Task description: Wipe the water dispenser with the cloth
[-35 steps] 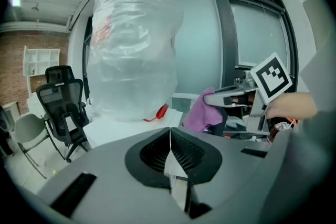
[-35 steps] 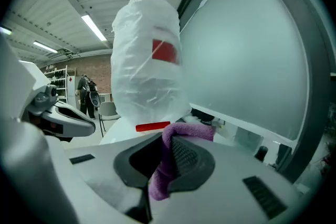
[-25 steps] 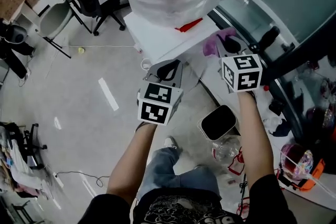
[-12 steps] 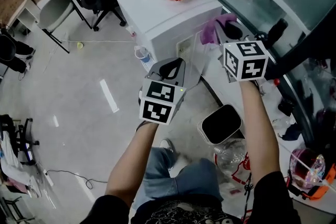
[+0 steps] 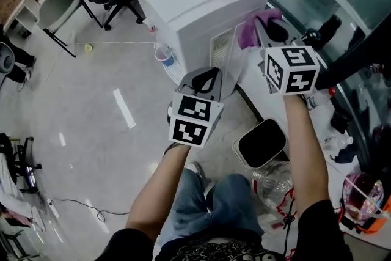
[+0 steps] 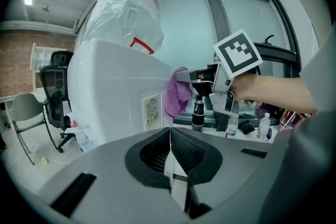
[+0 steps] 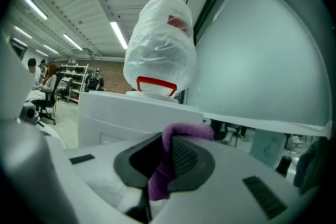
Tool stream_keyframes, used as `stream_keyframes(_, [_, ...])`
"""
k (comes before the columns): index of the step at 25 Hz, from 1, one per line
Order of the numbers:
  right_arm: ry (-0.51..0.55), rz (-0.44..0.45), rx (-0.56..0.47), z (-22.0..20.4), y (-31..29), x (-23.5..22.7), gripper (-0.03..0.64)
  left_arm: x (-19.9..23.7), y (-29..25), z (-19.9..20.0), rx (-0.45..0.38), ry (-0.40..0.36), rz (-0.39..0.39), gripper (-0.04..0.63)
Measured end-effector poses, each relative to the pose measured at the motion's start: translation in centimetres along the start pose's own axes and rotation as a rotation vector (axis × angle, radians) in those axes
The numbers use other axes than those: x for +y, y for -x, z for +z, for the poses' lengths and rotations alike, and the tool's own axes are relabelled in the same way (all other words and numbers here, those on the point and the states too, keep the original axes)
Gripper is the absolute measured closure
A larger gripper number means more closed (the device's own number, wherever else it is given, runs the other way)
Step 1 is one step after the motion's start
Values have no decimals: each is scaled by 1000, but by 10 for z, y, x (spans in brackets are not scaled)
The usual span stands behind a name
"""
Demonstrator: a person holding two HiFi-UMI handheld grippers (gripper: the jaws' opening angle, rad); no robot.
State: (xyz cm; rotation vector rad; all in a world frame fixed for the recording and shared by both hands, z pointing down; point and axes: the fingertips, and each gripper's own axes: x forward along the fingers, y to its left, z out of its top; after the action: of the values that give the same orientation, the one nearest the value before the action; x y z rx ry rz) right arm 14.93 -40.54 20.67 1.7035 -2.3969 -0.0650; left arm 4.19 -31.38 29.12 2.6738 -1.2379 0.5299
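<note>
The water dispenser (image 5: 195,9) sits nearer; right tool (image 7: 167,162) clamps cloth (image 7: 159,178), left tool (image 6: 169,155) closed.

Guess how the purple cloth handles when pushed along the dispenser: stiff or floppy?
Probably floppy: the purple cloth folds over the right tongs and hangs limp. Likely light, since one pinched edge holds it. May bunch against the water dispenser rather than slide flat.

Open floor (image 5: 91,107) left of water dispenser (image 5: 195,9); bin (image 5: 261,142) beside its base.
</note>
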Motion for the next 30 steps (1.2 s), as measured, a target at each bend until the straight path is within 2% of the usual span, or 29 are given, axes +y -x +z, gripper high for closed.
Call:
stream_keyframes(3, [19,-1,-25,-10,1,0,584,-1,-11,-11,-16,-4,-12,569])
stream_keyframes(8, [55,27,-101,-39,-3,2,584,3,-42,-42,-65,-39,18,569])
stream_keyframes(15, [68,34,-136,-94,-14,9,584,8,-67,-100,-68,-44,56,569])
stream_keyframes(21, [69,46,-111,-143,-20,25,584,18,-78,-133,-72,-9,79,569])
stream_keyframes(30, [43,55,-29,-220,-28,38,584,24,-82,-153,-107,14,95,569])
